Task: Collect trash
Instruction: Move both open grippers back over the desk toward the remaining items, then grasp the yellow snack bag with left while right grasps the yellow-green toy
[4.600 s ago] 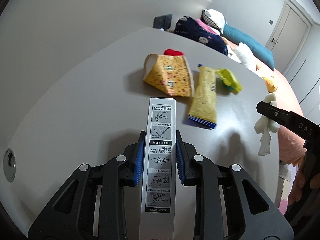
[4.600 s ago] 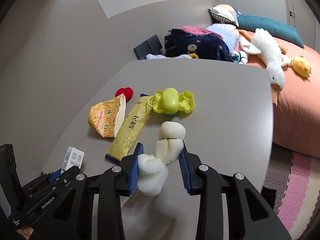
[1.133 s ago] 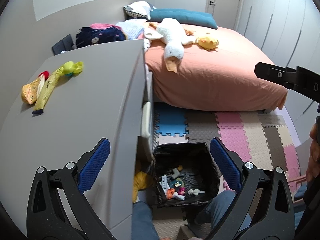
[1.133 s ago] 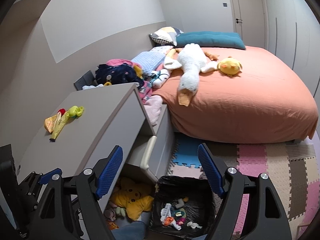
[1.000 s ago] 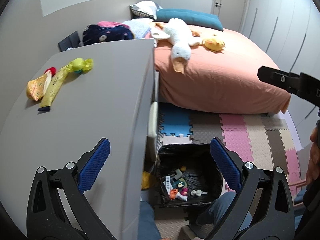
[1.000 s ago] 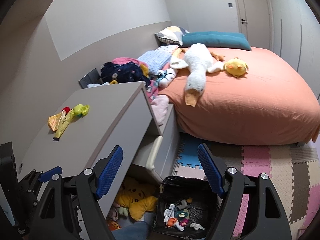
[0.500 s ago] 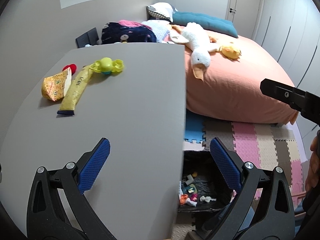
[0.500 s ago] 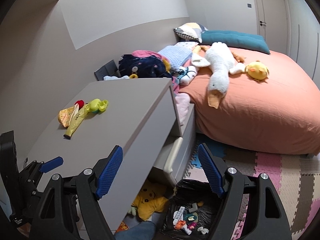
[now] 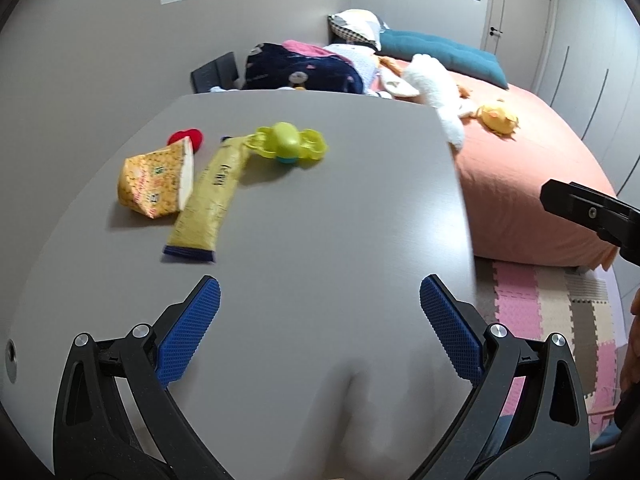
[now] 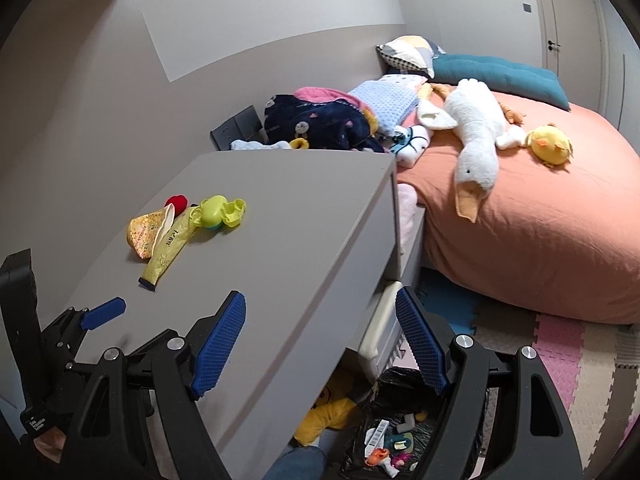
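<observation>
This is a bedroom in a home. A big bed with an orange-pink sheet (image 10: 540, 216) fills one side. On it lie a soft white toy goose (image 10: 476, 128), a small yellow toy chick (image 10: 550, 144), a long teal pillow (image 10: 496, 74) and a pile of blankets and clothes (image 10: 332, 120). Pink, grey and blue foam puzzle mats (image 10: 560, 340) cover the floor. A grey chest of drawers (image 10: 304, 224) stands beside the bed. A white door (image 10: 572, 28) is in the far wall.

Grey desk (image 9: 320, 240): yellow wrappers (image 9: 208, 196), green toy (image 9: 286, 146).
</observation>
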`<state>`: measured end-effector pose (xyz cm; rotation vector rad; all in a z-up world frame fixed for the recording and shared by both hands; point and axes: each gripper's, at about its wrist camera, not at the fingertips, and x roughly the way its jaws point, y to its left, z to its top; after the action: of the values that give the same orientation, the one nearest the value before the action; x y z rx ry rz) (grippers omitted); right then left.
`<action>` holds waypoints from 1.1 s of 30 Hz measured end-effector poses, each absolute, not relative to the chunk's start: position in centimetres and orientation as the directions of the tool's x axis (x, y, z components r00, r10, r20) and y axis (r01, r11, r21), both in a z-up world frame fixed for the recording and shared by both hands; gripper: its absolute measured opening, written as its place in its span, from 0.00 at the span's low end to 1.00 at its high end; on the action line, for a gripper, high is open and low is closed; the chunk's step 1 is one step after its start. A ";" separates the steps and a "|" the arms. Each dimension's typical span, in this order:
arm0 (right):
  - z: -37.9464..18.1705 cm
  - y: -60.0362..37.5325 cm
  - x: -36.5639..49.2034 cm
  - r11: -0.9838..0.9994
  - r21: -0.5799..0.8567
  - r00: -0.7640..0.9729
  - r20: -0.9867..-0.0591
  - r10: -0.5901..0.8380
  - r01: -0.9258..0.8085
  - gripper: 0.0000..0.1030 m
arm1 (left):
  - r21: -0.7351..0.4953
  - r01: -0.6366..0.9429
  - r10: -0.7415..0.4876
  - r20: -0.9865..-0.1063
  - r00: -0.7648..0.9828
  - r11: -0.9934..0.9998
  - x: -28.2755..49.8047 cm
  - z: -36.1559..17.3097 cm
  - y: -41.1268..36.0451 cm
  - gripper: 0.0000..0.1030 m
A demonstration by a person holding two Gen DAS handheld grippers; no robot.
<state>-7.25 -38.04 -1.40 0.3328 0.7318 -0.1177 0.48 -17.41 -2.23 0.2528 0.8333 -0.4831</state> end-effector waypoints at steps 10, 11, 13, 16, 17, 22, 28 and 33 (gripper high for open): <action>-2.3 -36.4 -2.0 0.948 0.271 0.719 -0.691 0.072 0.166 0.76 | 0.040 0.458 -0.262 -0.775 0.575 0.888 5.2 -3.7 -15.1 0.94; -2.3 -36.2 -1.6 0.949 0.272 0.717 -0.692 0.078 0.160 0.76 | 0.039 0.453 -0.258 -0.777 0.574 0.890 5.7 -3.8 -14.9 0.94; -2.5 -35.8 -0.5 0.951 0.272 0.713 -0.696 0.088 0.147 0.76 | 0.034 0.447 -0.255 -0.781 0.570 0.894 6.7 -4.1 -14.6 0.94; -2.5 -35.2 1.0 0.955 0.265 0.706 -0.702 0.097 0.132 0.76 | 0.031 0.439 -0.246 -0.792 0.559 0.898 8.1 -4.7 -14.3 0.91; -2.6 -34.9 1.6 0.957 0.261 0.703 -0.704 0.100 0.124 0.76 | 0.023 0.438 -0.249 -0.796 0.552 0.899 8.6 -4.9 -14.3 0.90; -2.8 -33.7 4.1 0.966 0.239 0.690 -0.716 0.107 0.097 0.76 | -0.002 0.449 -0.267 -0.806 0.529 0.894 10.2 -5.1 -14.4 0.81; -3.2 -32.8 6.5 0.970 0.230 0.680 -0.724 0.115 0.080 0.76 | 0.009 0.463 -0.262 -0.814 0.517 0.886 11.9 -5.4 -14.8 0.74; -3.6 -32.3 8.6 0.963 0.259 0.668 -0.730 0.141 0.079 0.76 | 0.008 0.464 -0.263 -0.815 0.516 0.886 13.4 -5.2 -14.9 0.67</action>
<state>8.56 -32.34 -3.63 0.2797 0.8408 0.0359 13.40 -14.86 -5.23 0.2372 0.9313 -0.4418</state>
